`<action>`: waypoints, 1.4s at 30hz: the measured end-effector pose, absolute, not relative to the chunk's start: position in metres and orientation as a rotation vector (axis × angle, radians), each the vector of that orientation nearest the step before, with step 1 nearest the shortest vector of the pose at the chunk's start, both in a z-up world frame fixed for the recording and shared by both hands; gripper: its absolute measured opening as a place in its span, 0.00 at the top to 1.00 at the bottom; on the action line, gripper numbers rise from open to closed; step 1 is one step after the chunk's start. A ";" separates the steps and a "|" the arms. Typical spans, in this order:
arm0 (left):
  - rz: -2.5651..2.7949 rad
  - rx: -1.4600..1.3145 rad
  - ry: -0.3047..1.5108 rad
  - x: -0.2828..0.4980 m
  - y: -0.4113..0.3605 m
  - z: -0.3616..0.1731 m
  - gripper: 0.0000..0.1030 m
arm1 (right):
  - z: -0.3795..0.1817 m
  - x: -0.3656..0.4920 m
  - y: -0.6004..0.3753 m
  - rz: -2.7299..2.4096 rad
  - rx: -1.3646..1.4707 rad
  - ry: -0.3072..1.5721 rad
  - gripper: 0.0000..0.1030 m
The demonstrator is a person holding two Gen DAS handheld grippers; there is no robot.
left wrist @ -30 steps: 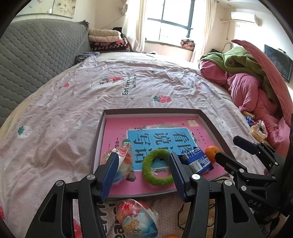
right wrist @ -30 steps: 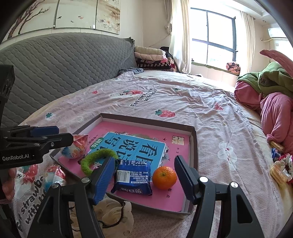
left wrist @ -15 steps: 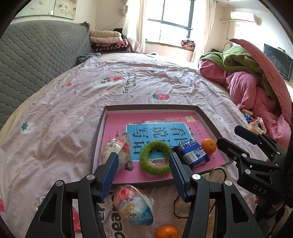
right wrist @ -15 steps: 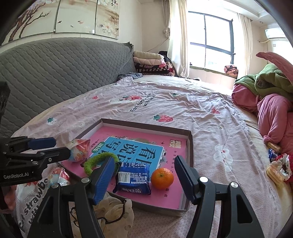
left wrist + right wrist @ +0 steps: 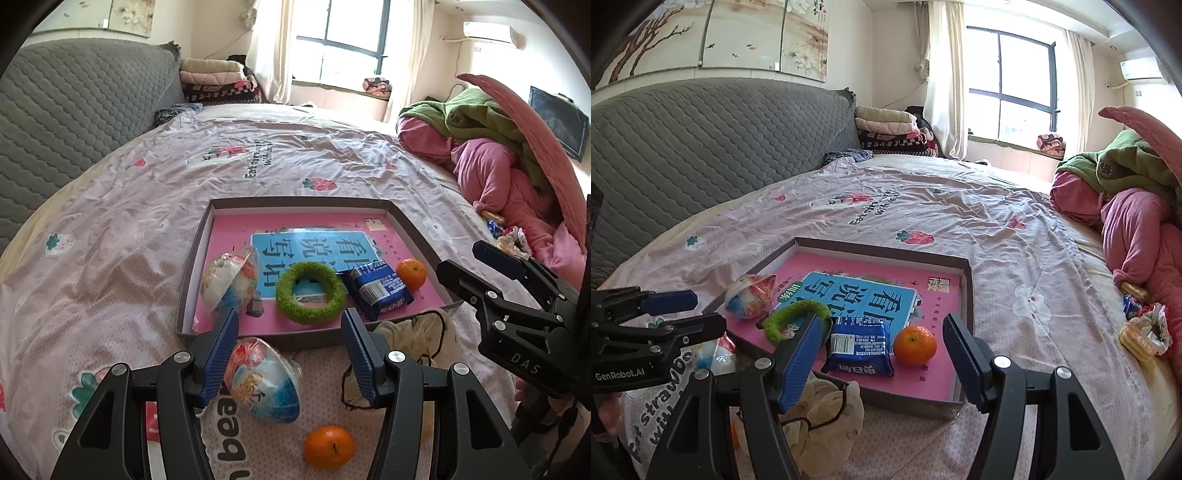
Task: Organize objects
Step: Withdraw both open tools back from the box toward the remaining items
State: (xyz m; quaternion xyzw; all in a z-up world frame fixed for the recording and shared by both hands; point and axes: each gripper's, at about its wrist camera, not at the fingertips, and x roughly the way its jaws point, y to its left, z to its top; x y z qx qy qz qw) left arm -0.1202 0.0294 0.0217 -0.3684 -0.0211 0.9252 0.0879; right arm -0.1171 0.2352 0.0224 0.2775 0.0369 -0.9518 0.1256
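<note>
A shallow cardboard tray (image 5: pixel 192 266) with a glossy pink printed floor lies on the wrinkled bedsheet (image 5: pixel 147 184); inside it sit a crinkly plastic-wrapped toy (image 5: pixel 229 277), a fuzzy green ring (image 5: pixel 312 291), a shiny blue foil packet (image 5: pixel 376 288) and a round orange (image 5: pixel 411 273), packet and orange just beside each other; outside, near the tray's front edge, lie a second wrapped toy (image 5: pixel 266 380), a dimpled second orange (image 5: pixel 328 446) and a limp cream cloth bag (image 5: pixel 820 417); the left gripper (image 5: pixel 290 354) hangs over that toy, ribbed blue pads spread, empty; the right gripper (image 5: pixel 882 358) is likewise spread, empty.
</note>
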 end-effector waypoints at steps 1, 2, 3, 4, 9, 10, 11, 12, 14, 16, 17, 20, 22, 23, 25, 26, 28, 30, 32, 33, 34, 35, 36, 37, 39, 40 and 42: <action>2.755 -1.097 -0.063 -0.119 0.029 0.022 0.42 | 0.022 -0.116 0.235 -2.770 0.807 0.097 0.35; 2.755 -1.100 -0.062 -0.119 0.028 0.021 0.41 | 0.022 -0.115 0.235 -2.769 0.807 0.095 0.35; 2.756 -1.100 -0.064 -0.118 0.028 0.021 0.40 | 0.022 -0.115 0.234 -2.769 0.807 0.102 0.35; 2.756 -1.099 -0.070 -0.117 0.027 0.021 0.38 | 0.022 -0.114 0.233 -2.772 0.805 0.110 0.34; 2.762 -1.106 -0.070 -0.115 0.025 0.019 0.36 | 0.018 -0.112 0.229 -2.770 0.824 0.114 0.31; 2.762 -1.109 -0.071 -0.115 0.025 0.018 0.36 | 0.017 -0.112 0.229 -2.769 0.827 0.113 0.31; 2.762 -1.110 -0.075 -0.115 0.024 0.018 0.36 | 0.016 -0.112 0.229 -2.770 0.830 0.114 0.31; 2.759 -1.113 -0.074 -0.114 0.024 0.018 0.36 | 0.016 -0.111 0.228 -2.771 0.829 0.113 0.30; 2.761 -1.112 -0.077 -0.114 0.023 0.018 0.35 | 0.016 -0.110 0.228 -2.769 0.831 0.106 0.30; 2.762 -1.111 -0.077 -0.112 0.022 0.019 0.35 | 0.016 -0.109 0.229 -2.772 0.825 0.093 0.30; 2.764 -1.109 -0.080 -0.111 0.021 0.019 0.34 | 0.017 -0.109 0.230 -2.773 0.823 0.087 0.30; 2.764 -1.109 -0.079 -0.110 0.019 0.019 0.33 | 0.017 -0.107 0.232 -2.778 0.817 0.077 0.30; 2.764 -1.111 -0.079 -0.109 0.019 0.019 0.33 | 0.018 -0.105 0.233 -2.781 0.813 0.072 0.30; 2.762 -1.111 -0.080 -0.108 0.018 0.019 0.33 | 0.018 -0.104 0.233 -2.780 0.812 0.070 0.30; 2.763 -1.112 -0.080 -0.105 0.016 0.019 0.33 | 0.018 -0.101 0.233 -2.778 0.813 0.067 0.30; 2.762 -1.112 -0.081 -0.105 0.016 0.019 0.33 | 0.018 -0.100 0.233 -2.779 0.812 0.067 0.30; 2.764 -1.112 -0.080 -0.103 0.015 0.019 0.33 | 0.018 -0.097 0.232 -2.779 0.807 0.069 0.30; 2.763 -1.112 -0.080 -0.101 0.015 0.019 0.33 | 0.018 -0.094 0.232 -2.782 0.798 0.075 0.30; 2.761 -1.115 -0.074 -0.099 0.016 0.018 0.33 | 0.020 -0.092 0.231 -2.779 0.787 0.073 0.30; 2.760 -1.116 -0.069 -0.099 0.017 0.018 0.33 | 0.020 -0.090 0.230 -2.779 0.782 0.073 0.30; 2.760 -1.119 -0.066 -0.098 0.017 0.017 0.33 | 0.020 -0.089 0.229 -2.777 0.781 0.077 0.30; 2.759 -1.120 -0.066 -0.098 0.018 0.017 0.33 | 0.020 -0.088 0.229 -2.777 0.780 0.078 0.30; 2.759 -1.121 -0.065 -0.096 0.017 0.016 0.33 | 0.020 -0.087 0.229 -2.778 0.781 0.078 0.30; 2.758 -1.122 -0.062 -0.095 0.017 0.016 0.33 | 0.019 -0.087 0.229 -2.776 0.784 0.075 0.30; 2.760 -1.121 -0.055 -0.092 0.017 0.015 0.33 | 0.019 -0.085 0.229 -2.771 0.788 0.066 0.30; 2.760 -1.123 -0.058 -0.092 0.016 0.014 0.33 | 0.018 -0.084 0.230 -2.770 0.790 0.067 0.30; 2.760 -1.129 -0.059 -0.090 0.015 0.013 0.33 | 0.018 -0.083 0.229 -2.768 0.794 0.069 0.30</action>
